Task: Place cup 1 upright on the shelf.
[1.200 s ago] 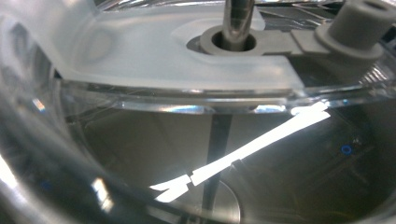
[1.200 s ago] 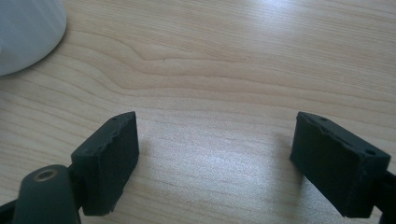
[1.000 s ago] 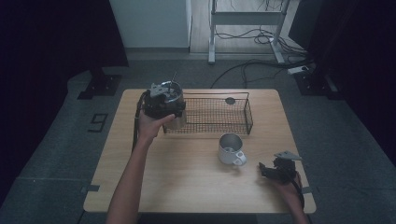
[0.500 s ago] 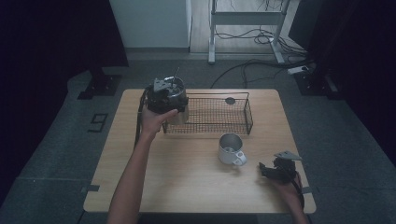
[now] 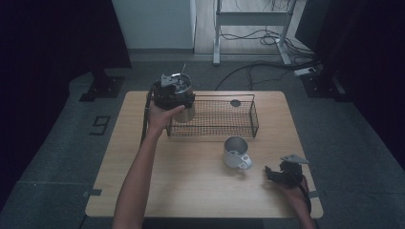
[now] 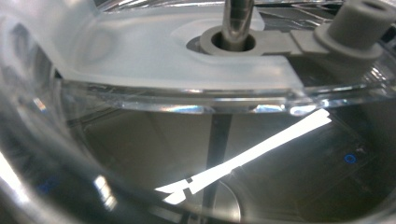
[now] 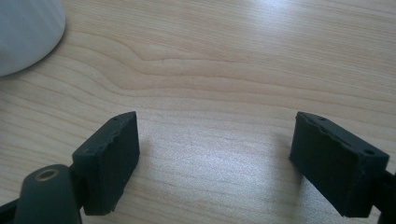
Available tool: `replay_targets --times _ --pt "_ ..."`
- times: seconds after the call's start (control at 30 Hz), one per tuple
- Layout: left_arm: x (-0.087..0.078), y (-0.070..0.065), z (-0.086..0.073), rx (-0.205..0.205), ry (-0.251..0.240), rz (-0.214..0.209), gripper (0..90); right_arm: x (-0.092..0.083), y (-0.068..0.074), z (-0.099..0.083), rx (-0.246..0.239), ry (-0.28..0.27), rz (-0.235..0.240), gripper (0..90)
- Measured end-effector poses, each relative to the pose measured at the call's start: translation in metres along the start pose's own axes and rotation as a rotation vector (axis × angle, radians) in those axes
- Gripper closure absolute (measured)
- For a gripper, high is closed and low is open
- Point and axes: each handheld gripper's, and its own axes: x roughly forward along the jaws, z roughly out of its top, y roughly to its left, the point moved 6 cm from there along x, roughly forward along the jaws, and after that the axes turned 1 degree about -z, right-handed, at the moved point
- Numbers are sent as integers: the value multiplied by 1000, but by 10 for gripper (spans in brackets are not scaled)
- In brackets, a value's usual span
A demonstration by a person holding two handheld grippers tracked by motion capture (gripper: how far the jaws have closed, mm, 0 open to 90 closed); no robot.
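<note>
Left gripper (image 5: pixel 174 95) grips steel pot (image 5: pixel 184 102) above basket (image 5: pixel 229 125) corner

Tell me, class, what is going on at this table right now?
A person's left hand-held gripper holds a lidded metal pot above the left end of a wire basket. The right hand-held gripper rests open on the wooden table, near a metal mug.

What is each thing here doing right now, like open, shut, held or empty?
Left claw: shut on the metal pot.
Metal pot: held at the wire basket's left end, clear lid on.
Wire basket: upright, one small dark disc inside.
Mug: upright on the table, looks empty.
Right claw: open, nothing between its jaws, low at the table.
</note>
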Motion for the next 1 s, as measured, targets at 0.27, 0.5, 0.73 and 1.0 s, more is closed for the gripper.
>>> replay_targets --times 0.27,0.5,0.73,1.0 --pt "8 1 8 -3 1 4 42 0 0 0 0 0 0 151" --pt "18 1 9 2 20 4 42 0 0 0 1 -1 1 150" --pt "32 1 5 -10 47 4 42 0 0 0 1 -1 1 150" --pt "44 -1 2 -22 57 -1 42 0 0 0 0 0 0 151"
